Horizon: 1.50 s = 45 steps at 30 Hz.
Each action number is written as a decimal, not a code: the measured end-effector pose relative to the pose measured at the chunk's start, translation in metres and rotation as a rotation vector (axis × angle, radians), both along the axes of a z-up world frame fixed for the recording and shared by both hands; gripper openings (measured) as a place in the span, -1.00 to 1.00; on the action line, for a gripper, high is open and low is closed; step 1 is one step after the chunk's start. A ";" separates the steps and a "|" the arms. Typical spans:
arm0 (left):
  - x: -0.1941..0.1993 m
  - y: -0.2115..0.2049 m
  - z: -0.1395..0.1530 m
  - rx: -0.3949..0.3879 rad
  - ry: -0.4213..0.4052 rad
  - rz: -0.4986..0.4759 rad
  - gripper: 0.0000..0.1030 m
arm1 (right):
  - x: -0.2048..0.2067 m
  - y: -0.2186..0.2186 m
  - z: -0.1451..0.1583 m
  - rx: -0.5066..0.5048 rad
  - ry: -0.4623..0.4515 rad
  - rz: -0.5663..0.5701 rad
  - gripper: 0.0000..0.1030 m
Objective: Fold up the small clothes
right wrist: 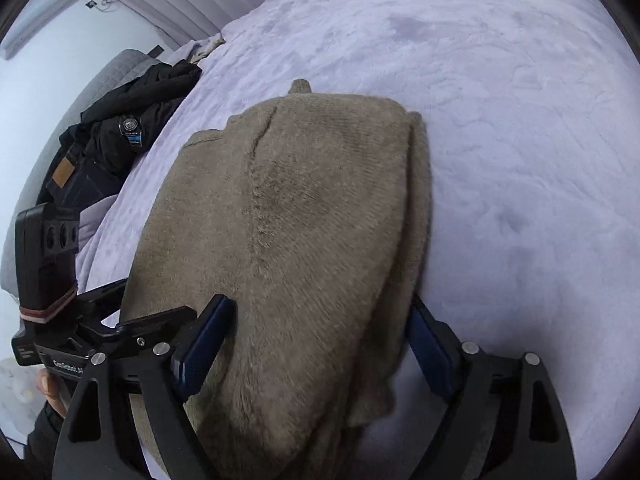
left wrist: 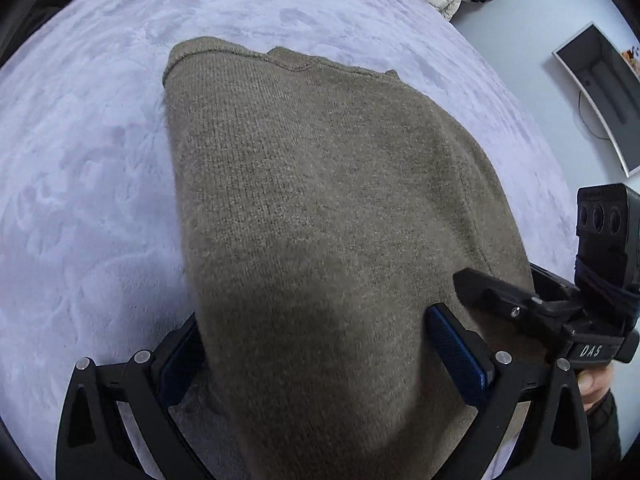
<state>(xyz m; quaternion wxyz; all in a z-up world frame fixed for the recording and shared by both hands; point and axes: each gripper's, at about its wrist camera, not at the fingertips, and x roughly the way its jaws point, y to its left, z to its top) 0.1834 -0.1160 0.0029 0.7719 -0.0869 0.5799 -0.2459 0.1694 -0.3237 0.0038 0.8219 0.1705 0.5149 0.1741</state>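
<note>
Left gripper (left wrist: 316, 344) jaws spreading wide around the brown knit sweater (left wrist: 320, 208), right gripper (right wrist: 320, 344) jaws likewise straddling it mid-frame, gripping nothing, lilac bed blanket (left wrist: 80, 200) lying beneath.

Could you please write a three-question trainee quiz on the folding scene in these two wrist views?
1. True or false: the brown knit garment lies on a lavender plush blanket.
2. In the right wrist view, what lies at the blanket's left edge? A) dark clothes B) a red towel C) a laptop
3. Fill in: both the left tool and the right tool have their jaws ____ with the garment's near end between them.

Key: 1 true; 2 A, dark clothes; 3 open.
</note>
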 end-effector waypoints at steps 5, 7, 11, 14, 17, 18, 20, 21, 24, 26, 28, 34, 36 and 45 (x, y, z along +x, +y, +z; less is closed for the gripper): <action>-0.007 0.005 0.012 -0.037 -0.043 -0.016 0.28 | -0.003 0.023 0.016 -0.056 -0.088 0.072 -0.15; -0.010 0.007 0.022 -0.049 -0.054 -0.018 0.00 | -0.007 0.023 0.025 -0.050 -0.103 0.067 -0.29; -0.025 0.008 0.042 -0.012 -0.082 -0.034 -0.06 | -0.022 0.035 0.050 -0.057 -0.147 0.058 -0.36; -0.043 0.019 0.062 -0.030 -0.088 -0.041 -0.06 | -0.041 0.046 0.076 -0.087 -0.194 0.071 -0.36; -0.071 0.036 0.083 -0.050 -0.097 -0.055 -0.06 | -0.061 0.056 0.098 -0.101 -0.215 0.085 -0.36; -0.080 0.041 0.089 -0.049 -0.101 -0.060 -0.06 | -0.070 0.059 0.104 -0.101 -0.216 0.090 -0.36; -0.105 0.051 0.099 -0.040 -0.117 -0.076 -0.06 | -0.087 0.066 0.114 -0.097 -0.214 0.103 -0.36; -0.117 0.055 0.103 -0.035 -0.122 -0.081 -0.06 | -0.098 0.071 0.118 -0.094 -0.215 0.110 -0.36; -0.156 0.070 0.108 -0.022 -0.125 -0.095 -0.06 | -0.134 0.081 0.125 -0.093 -0.213 0.130 -0.36; -0.183 0.079 0.108 -0.014 -0.133 -0.104 -0.06 | -0.157 0.092 0.125 -0.095 -0.212 0.144 -0.36; -0.205 0.091 0.104 -0.010 -0.133 -0.102 -0.06 | -0.179 0.101 0.122 -0.088 -0.213 0.157 -0.36; -0.242 0.117 0.069 0.000 -0.082 -0.067 -0.06 | -0.215 0.121 0.088 -0.056 -0.155 0.175 -0.36; -0.241 0.123 0.053 -0.004 -0.057 -0.049 0.02 | -0.218 0.128 0.073 -0.067 -0.142 0.184 -0.36; -0.274 0.180 0.063 0.038 -0.143 0.167 0.81 | -0.229 0.086 0.062 -0.044 -0.112 0.025 -0.01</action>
